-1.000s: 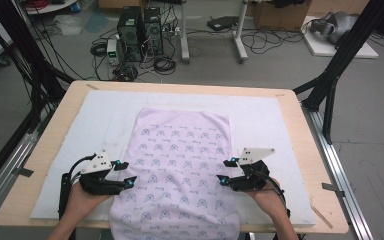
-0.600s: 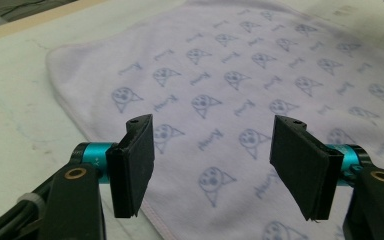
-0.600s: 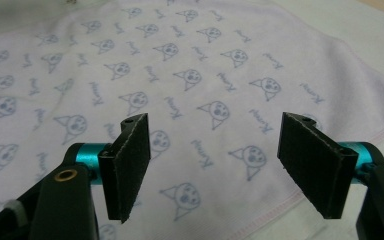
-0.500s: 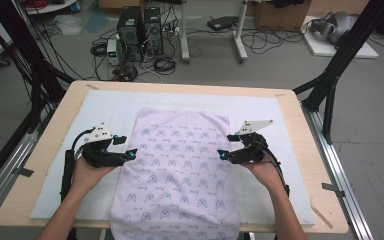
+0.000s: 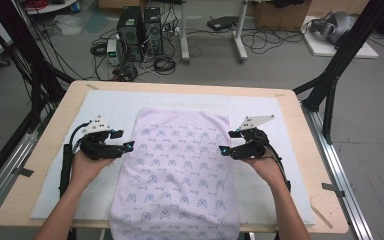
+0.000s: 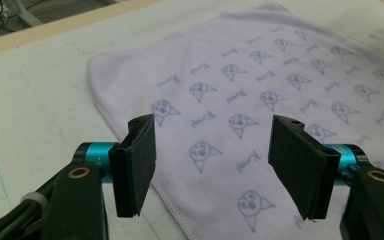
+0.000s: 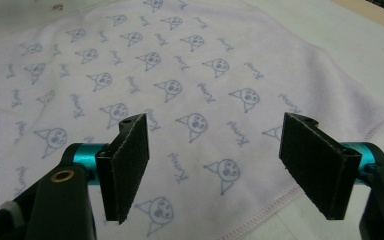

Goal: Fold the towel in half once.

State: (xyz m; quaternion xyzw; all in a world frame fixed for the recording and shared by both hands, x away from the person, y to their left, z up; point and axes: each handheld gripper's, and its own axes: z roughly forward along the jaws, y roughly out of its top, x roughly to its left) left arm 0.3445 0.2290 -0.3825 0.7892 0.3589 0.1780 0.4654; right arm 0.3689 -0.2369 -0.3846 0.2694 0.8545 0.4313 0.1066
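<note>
A pale lilac towel printed with small blue figures lies flat on the white mat, and its near end hangs over the table's front edge. My left gripper hovers at the towel's left edge, pointing inward. In the left gripper view its jaws stand open after just widening, with nothing between them and the towel below. My right gripper hovers over the towel's right edge. Its jaws have also just opened and are empty above the towel.
The mat covers most of the wooden table. Black frame legs rise at the right and left corners. Computer towers and cables sit on the floor beyond the far edge. Bare mat lies on both sides of the towel.
Both hands have moved away from the table's front edge along the towel's sides and risen a little. The right jaws stand wider apart than before.
</note>
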